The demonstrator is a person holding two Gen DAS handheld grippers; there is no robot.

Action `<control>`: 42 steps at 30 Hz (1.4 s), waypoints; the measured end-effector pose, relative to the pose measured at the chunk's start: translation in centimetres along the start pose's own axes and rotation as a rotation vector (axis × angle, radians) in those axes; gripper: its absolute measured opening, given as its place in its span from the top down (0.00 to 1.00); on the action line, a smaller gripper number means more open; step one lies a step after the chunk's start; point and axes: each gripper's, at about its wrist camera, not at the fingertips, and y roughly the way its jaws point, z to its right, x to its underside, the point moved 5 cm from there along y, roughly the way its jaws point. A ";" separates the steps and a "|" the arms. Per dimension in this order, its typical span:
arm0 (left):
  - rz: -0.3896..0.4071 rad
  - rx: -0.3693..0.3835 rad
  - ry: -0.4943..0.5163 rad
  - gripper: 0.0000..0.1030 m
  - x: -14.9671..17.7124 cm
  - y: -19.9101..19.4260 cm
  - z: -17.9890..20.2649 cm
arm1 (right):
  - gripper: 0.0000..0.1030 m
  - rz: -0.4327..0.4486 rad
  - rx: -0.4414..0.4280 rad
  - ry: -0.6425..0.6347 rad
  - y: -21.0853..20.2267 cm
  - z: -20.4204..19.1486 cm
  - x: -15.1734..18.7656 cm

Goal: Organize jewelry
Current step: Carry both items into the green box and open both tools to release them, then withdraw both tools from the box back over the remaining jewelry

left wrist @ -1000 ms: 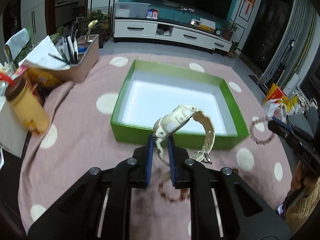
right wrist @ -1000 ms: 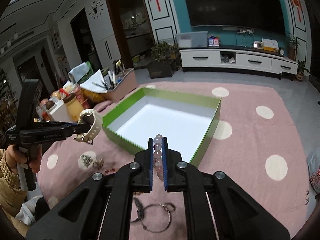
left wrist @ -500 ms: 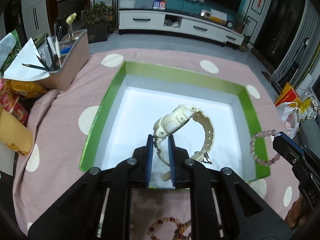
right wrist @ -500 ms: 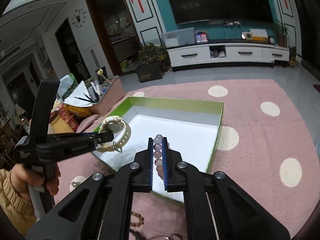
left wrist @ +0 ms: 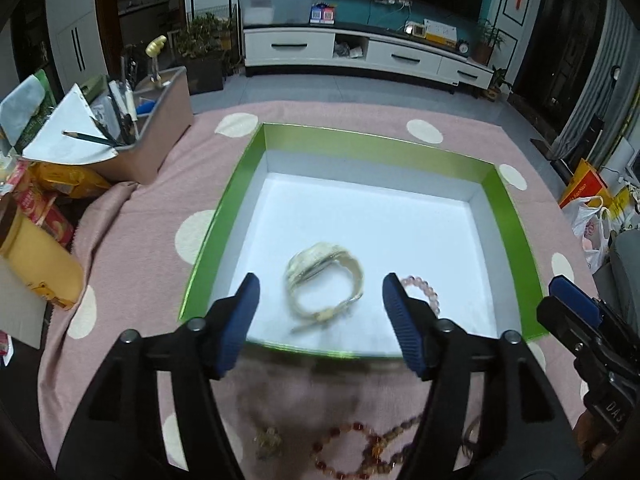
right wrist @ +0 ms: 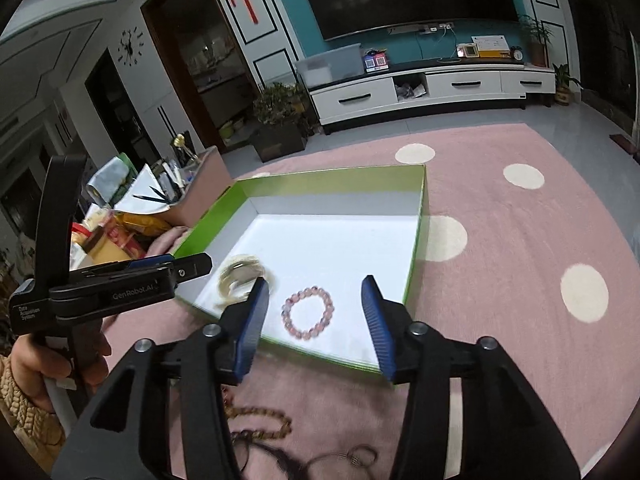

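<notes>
A cream watch (left wrist: 325,285) lies on the white floor of the green box (left wrist: 516,224), near its front wall. A pink bead bracelet (right wrist: 307,313) lies beside it to the right, partly hidden behind my left finger in the left wrist view (left wrist: 424,292). My left gripper (left wrist: 320,322) is open and empty above the box's front edge. My right gripper (right wrist: 314,322) is open and empty above the bracelet. The watch also shows in the right wrist view (right wrist: 242,276), as does the box (right wrist: 416,236).
Brown and red bead bracelets (left wrist: 360,452) lie on the pink dotted cloth (left wrist: 132,248) in front of the box. A thin ring and chain (right wrist: 344,458) lie there too. A pen holder tray (left wrist: 160,136), snack packs and a yellow jar (left wrist: 36,268) stand at the left.
Both grippers opened. The watch dropped from my left gripper and the pink bracelet from my right gripper onto the box floor. Both grippers drew back toward the box's front edge.
</notes>
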 end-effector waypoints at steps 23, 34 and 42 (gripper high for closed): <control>-0.085 0.033 -0.003 0.02 13.8 -7.6 -2.9 | 0.22 -0.099 0.094 -0.072 -7.9 -3.1 8.5; -0.071 0.052 -0.071 0.02 15.6 -10.0 -5.2 | 0.15 -0.116 0.098 -0.116 -8.8 -4.8 10.2; -0.062 0.041 -0.104 0.02 15.9 -10.4 -6.6 | 0.03 -0.116 0.080 -0.126 -8.9 -5.4 10.2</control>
